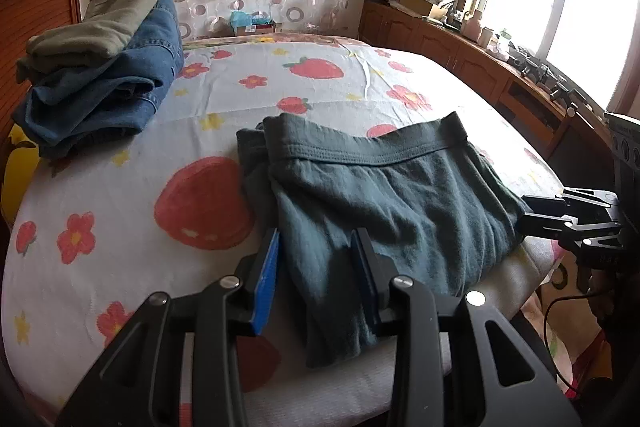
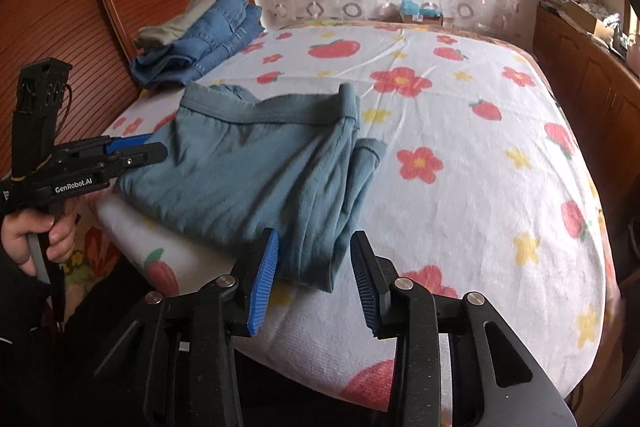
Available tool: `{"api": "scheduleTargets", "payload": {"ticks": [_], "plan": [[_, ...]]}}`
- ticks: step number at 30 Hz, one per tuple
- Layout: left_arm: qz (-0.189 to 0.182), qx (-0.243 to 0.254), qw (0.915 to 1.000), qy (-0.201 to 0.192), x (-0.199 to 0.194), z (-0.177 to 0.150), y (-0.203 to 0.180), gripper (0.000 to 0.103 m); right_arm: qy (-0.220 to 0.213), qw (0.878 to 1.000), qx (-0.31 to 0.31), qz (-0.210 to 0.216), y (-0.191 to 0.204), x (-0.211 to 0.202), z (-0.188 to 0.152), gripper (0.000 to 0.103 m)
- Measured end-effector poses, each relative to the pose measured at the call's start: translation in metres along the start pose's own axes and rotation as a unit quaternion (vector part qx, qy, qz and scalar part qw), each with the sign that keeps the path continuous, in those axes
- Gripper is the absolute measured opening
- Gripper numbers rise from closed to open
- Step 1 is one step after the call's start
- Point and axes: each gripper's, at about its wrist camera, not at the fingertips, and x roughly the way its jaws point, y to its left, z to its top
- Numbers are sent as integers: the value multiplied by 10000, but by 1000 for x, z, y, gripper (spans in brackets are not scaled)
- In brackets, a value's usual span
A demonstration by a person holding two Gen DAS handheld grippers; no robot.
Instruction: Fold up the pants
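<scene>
Reaching forward low over the near edge of the bed (image 1: 120,195), the left tongs (image 1: 316,267) are seen spread, with the blue pads apart and a fold of the pants (image 1: 380,195) lying between them; whether either pad touches the cloth cannot be told. In the right wrist view the same left tongs (image 2: 148,149) are shown from the side, held level at the pants' left edge, with the fingers close to the cloth there. The hand (image 2: 36,239) is wrapped around the handle below, knuckles outward, with the grip held upright.

The right tongs (image 2: 314,267) are likewise spread, pointed at the near right corner of the pants (image 2: 256,167), which lies between the pads without being pinched. In the left wrist view the right tongs (image 1: 532,213) are seen side-on at the pants' right edge, held level.

The pants are laid on the near part of the bed, folded, with the waistband turned away and the lower part hanging toward the bed's edge. A stack of folded clothes (image 1: 100,67) is placed at the far left of the bed, well apart from the pants. A wooden cabinet (image 1: 460,59) is set along the right wall.
</scene>
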Motion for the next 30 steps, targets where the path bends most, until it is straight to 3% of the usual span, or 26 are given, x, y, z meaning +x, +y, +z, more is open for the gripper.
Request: {"api": "scheduleTargets", "payload": {"ticks": [5,16,18,26,30], "plan": [[19,-23,10000,11,2,-2,1,34,70,9999,-87,116,1,1,-4,10],[-14,-98,9999,43,5,-1,3,36,-127,9998,-138,25,7,-10,5,10],[-22,-105,9999,44,5,-1,3,41,-158,9998,-124,-28,7,-11,6,13],[6,-78,10000,-24,1,3,5,62,-257,9996,27,-139,-4,-10,9,46],[73,-56,9999,-86,0,10,8,63,-276,9995,130,-129,-10,-7,14,49]]}}
